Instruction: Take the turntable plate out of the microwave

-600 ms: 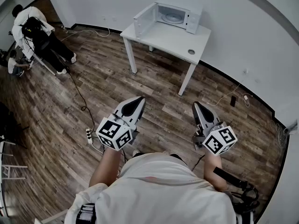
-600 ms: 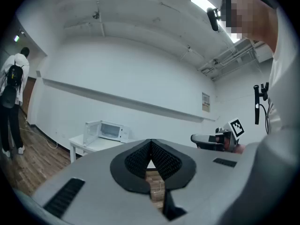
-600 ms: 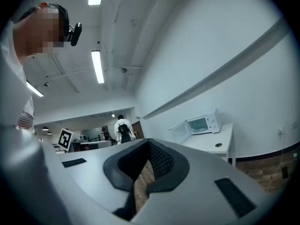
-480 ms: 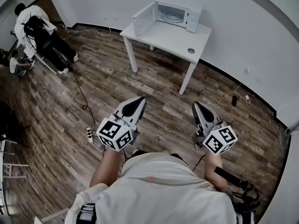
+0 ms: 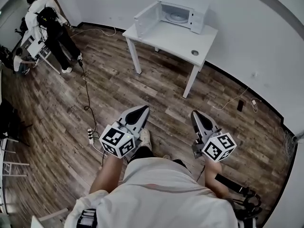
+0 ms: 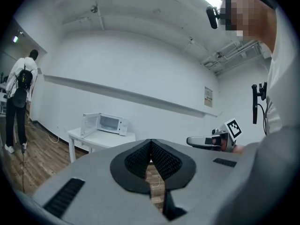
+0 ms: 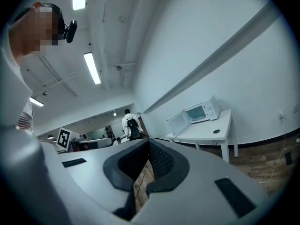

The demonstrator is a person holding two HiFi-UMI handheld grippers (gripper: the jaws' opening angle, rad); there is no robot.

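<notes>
A white microwave [image 5: 178, 14] stands with its door swung open on a white table [image 5: 167, 38] at the far wall. Its glass turntable plate [image 5: 175, 17] lies inside the cavity. The microwave [image 6: 105, 123] also shows far off in the left gripper view, and the microwave [image 7: 196, 113] is small in the right gripper view. My left gripper [image 5: 144, 109] and right gripper [image 5: 194, 114] are held over the wood floor, well short of the table. Both are shut with nothing between the jaws.
A small round object [image 5: 194, 52] lies on the table's right part. A cable and power strip [image 5: 90, 135] run across the floor at my left. A person in white [image 5: 45, 18] stands by chairs at the far left. Cables and a plug [image 5: 239, 103] lie along the right wall.
I have stepped forward a little, and a shoe now shows between the grippers. Both grippers have drawn slightly closer together. The person at the far left has stood up and shifted.
</notes>
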